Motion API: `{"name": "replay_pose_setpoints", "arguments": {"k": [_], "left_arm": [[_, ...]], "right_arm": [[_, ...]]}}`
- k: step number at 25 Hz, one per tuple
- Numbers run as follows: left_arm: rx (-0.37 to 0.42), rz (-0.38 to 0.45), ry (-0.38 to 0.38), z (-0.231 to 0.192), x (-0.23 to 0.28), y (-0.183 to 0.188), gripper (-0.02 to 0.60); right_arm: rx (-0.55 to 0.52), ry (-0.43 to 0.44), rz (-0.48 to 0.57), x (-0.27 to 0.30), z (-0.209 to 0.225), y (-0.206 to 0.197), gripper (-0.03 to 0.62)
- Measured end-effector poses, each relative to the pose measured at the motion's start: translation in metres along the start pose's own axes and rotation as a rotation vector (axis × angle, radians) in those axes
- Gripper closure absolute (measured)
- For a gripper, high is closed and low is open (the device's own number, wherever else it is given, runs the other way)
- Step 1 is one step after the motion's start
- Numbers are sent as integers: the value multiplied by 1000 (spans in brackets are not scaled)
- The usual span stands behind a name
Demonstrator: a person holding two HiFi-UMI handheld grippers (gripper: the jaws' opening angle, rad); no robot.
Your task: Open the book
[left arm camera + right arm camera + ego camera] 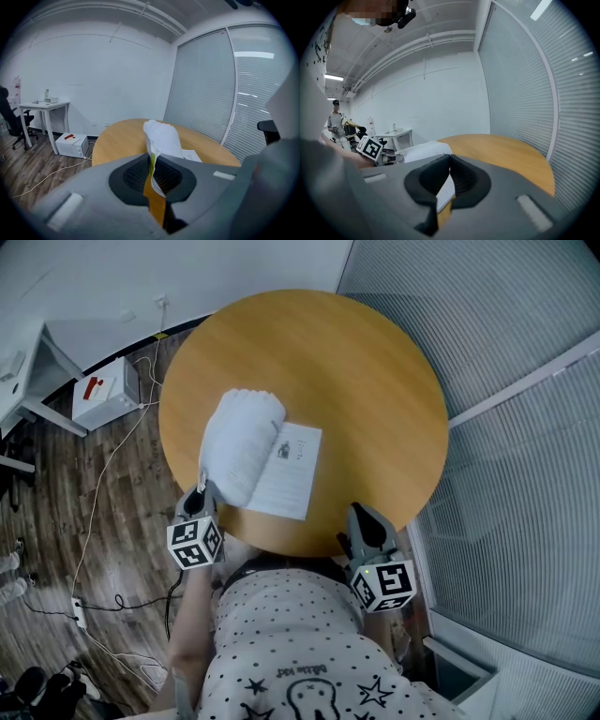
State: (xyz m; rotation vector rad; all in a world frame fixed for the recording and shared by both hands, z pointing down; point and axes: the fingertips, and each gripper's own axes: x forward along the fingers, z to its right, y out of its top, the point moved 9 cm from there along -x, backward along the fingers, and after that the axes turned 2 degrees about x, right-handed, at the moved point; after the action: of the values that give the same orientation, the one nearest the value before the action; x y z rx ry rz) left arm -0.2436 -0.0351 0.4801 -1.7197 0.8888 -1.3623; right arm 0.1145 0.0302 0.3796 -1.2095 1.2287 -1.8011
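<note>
A book point(292, 468) lies open on the round wooden table point(356, 371), near its front edge. Its left part, a white bundle of cover and pages point(242, 439), stands lifted and curls over to the left. My left gripper point(202, 493) is shut on the lower edge of that bundle. In the left gripper view a thin sheet with a yellow-green edge point(153, 165) is pinched at the left gripper point(152, 159), and the pages point(161, 136) rise beyond. My right gripper point(362, 518) hovers at the table's front right edge, shut, apart from the book. The right gripper point(450, 158) has the book point(425, 152) to its left.
A white box point(105, 393) and loose cables point(98, 512) lie on the wooden floor left of the table. A white desk point(23, 371) stands further left. Slatted blinds point(506, 427) run along the right side. A person point(335, 119) stands far off.
</note>
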Motion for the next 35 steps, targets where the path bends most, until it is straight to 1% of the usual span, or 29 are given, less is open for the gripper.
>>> {"name": "replay_pose_setpoints", "arguments": {"k": [8, 13, 19, 24, 30, 33, 35], "left_arm": [[-97, -31, 66, -25, 7, -20, 557], [-91, -63, 93, -31, 14, -29, 557], [-54, -121, 110, -41, 21, -42, 554], [-7, -198, 124, -44, 37, -50, 548], [64, -295, 114, -46, 49, -62, 537], [129, -361, 102, -47, 54, -69, 526], [146, -370, 103, -47, 54, -70, 522]], "right_arm": [[2, -27, 3, 0, 4, -2, 589], [9, -48, 5, -2, 11, -3, 589], [22, -80, 13, -6, 13, -7, 589], [44, -101, 11, -6, 22, -10, 589], [59, -125, 11, -7, 26, -12, 589], [62, -131, 12, -7, 23, -9, 589], [63, -134, 12, -8, 21, -8, 589]]}}
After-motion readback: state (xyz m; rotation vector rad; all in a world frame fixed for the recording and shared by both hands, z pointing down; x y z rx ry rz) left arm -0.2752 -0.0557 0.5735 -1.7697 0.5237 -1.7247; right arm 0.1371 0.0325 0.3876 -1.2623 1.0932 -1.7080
